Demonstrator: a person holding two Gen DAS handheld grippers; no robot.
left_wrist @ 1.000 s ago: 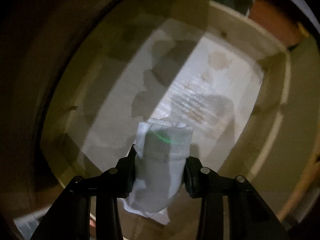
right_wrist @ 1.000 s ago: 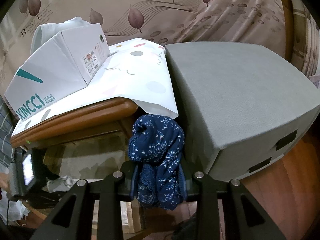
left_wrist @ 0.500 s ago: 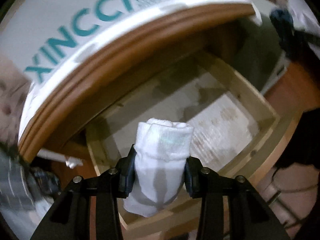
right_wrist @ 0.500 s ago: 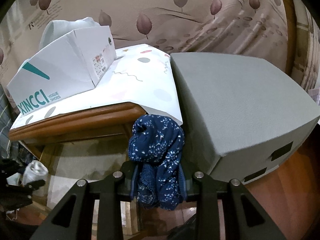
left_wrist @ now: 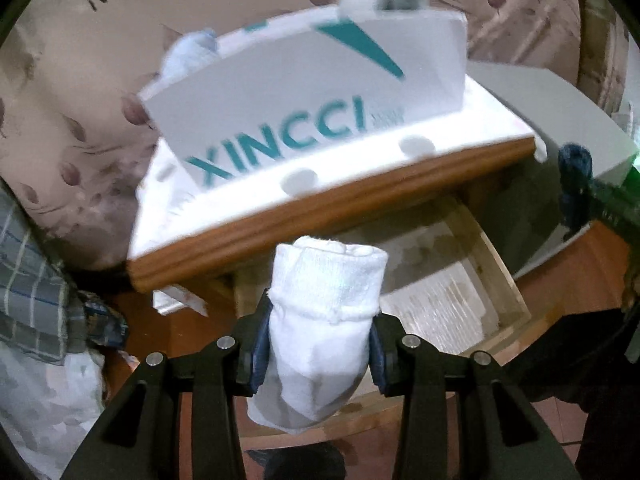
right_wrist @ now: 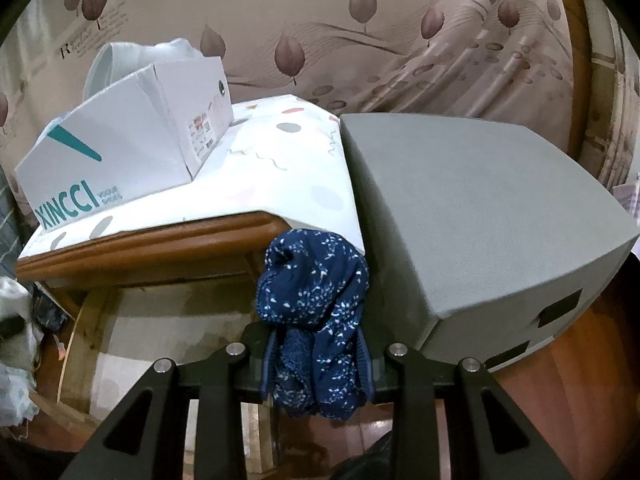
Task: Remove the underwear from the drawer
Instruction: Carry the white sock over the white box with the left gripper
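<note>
My left gripper (left_wrist: 318, 354) is shut on a rolled white underwear (left_wrist: 324, 312) and holds it up in front of the open wooden drawer (left_wrist: 496, 268), level with the table edge. My right gripper (right_wrist: 318, 364) is shut on a bundled navy underwear with white specks (right_wrist: 316, 300), held above the drawer's (right_wrist: 84, 328) right side, next to the grey box. The navy bundle also shows far right in the left wrist view (left_wrist: 574, 188). The drawer floor that shows is lined with pale paper.
A white XINCCI shoe box (right_wrist: 120, 156) stands on the cloth-covered wooden table (right_wrist: 152, 240) above the drawer. A large grey box (right_wrist: 480, 216) stands to the right. Plaid and pale fabric (left_wrist: 36, 300) lies at the left. Leaf-patterned curtain hangs behind.
My left gripper has lifted the white underwear out of the drawer and tilted up, from facing the drawer floor to facing the table and shoe box. My right gripper has risen slightly with the navy bundle.
</note>
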